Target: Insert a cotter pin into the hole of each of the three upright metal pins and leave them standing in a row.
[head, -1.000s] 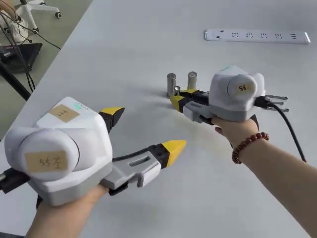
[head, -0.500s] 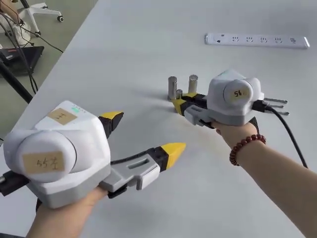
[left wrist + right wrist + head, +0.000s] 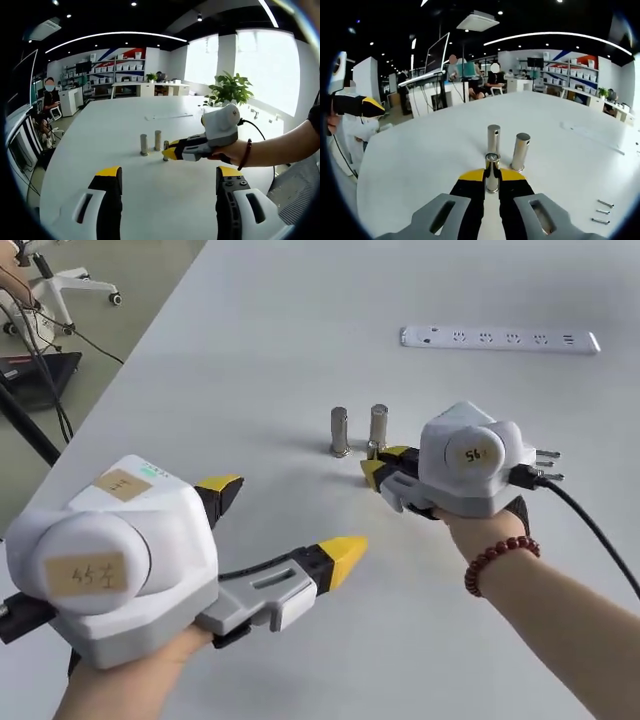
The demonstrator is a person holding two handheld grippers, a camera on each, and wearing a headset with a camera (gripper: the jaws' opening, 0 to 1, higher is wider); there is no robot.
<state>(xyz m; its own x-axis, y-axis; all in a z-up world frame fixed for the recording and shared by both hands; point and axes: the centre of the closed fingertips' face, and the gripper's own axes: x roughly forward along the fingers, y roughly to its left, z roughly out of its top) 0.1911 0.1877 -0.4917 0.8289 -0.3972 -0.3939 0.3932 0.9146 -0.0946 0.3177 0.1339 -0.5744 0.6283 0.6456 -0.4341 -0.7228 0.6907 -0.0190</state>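
Two metal pins [image 3: 340, 430] [image 3: 379, 425] stand upright side by side on the white table [image 3: 270, 350]. My right gripper [image 3: 378, 466] is shut on a third, shorter-looking metal pin [image 3: 372, 450] just in front of them. In the right gripper view that held pin [image 3: 492, 172] stands upright between the yellow fingertips [image 3: 512, 175], with the two standing pins [image 3: 493, 137] [image 3: 521, 150] behind it. My left gripper [image 3: 285, 518] hovers open and holds nothing, nearer to me on the left. Small cotter pins [image 3: 605, 203] lie on the table to the right.
A white power strip [image 3: 500, 338] lies at the far right of the table. The right gripper's black cable [image 3: 590, 525] trails back along the person's forearm. Past the table's left edge, chairs and cables [image 3: 40, 300] stand on the floor.
The right gripper, still shut on the short pin, has shifted it slightly right relative to the two standing pins. The left gripper stays open. The head camera has moved a little.
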